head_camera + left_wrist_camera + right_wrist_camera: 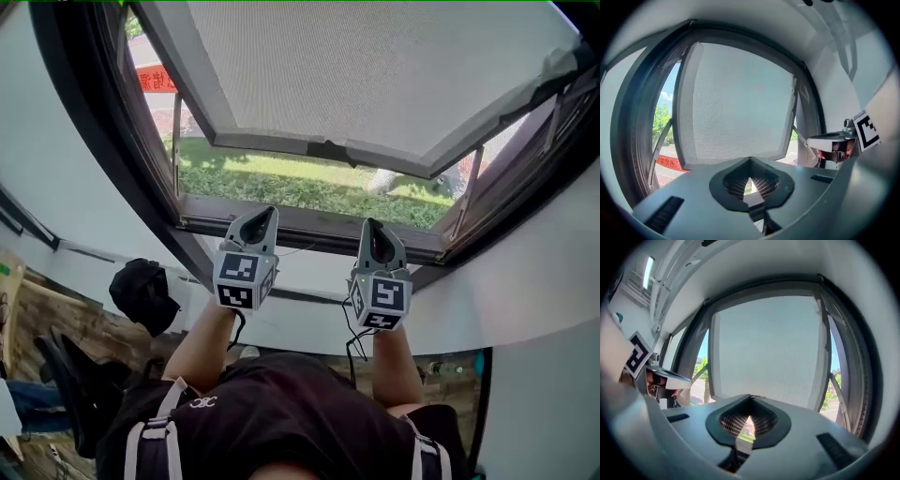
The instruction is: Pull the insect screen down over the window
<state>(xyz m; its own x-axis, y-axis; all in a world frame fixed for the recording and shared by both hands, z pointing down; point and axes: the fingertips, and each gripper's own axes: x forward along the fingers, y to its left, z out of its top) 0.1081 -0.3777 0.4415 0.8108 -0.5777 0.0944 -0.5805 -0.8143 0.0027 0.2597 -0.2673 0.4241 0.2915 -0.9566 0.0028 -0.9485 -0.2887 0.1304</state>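
Red banner [157, 80]: white characters, probably illegible.

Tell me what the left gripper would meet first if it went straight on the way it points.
Probably the bottom bar of the insect screen: the shut left gripper lines up with it, though it might slip just beneath, into the open gap. Depth is unclear.

The left gripper [266, 214] and right gripper [371, 225], jaws closed on nothing, point side by side at the window frame's [314, 223] bottom edge, beneath the partly lowered insect screen [375, 70].
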